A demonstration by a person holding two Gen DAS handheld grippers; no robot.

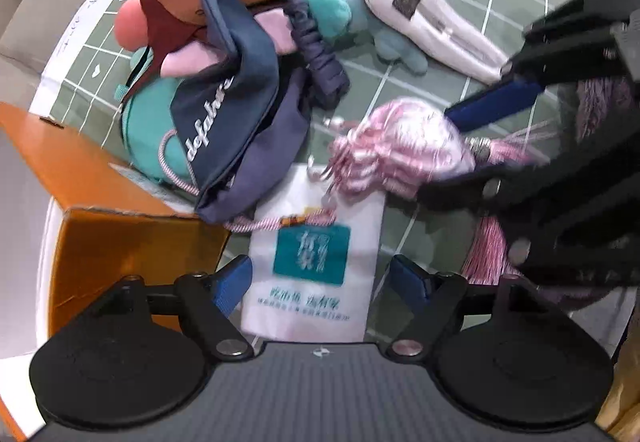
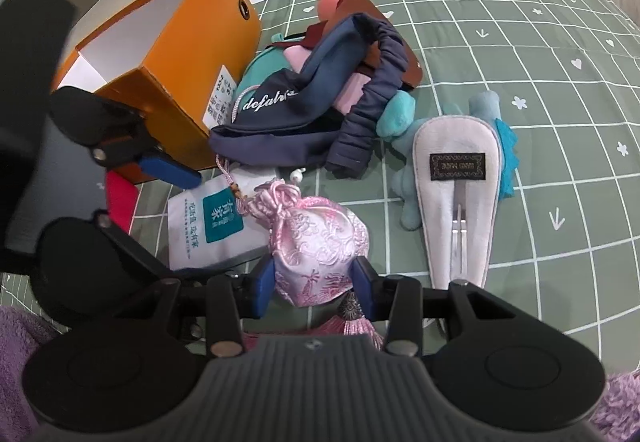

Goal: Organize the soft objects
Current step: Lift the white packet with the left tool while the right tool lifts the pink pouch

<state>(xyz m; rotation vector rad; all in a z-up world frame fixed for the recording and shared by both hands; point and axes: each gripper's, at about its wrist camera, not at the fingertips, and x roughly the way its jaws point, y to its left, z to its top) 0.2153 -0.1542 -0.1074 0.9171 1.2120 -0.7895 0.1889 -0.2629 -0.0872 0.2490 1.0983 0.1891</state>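
Our right gripper [image 2: 314, 284] is clamped on the pink pouch [image 2: 316, 246] — our left gripper [image 1: 320, 282] stands wide apart above the white bag [image 1: 316, 262].

A pink brocade drawstring pouch [image 2: 316, 242] with a tassel lies on the green gridded mat [image 2: 520, 82] against a white sachet [image 2: 200, 226], beside a navy "defabric" bag [image 2: 304, 102] heaped over teal and pink plush, with a blue plush toy [image 2: 488, 110] under a white felt case [image 2: 460, 194].
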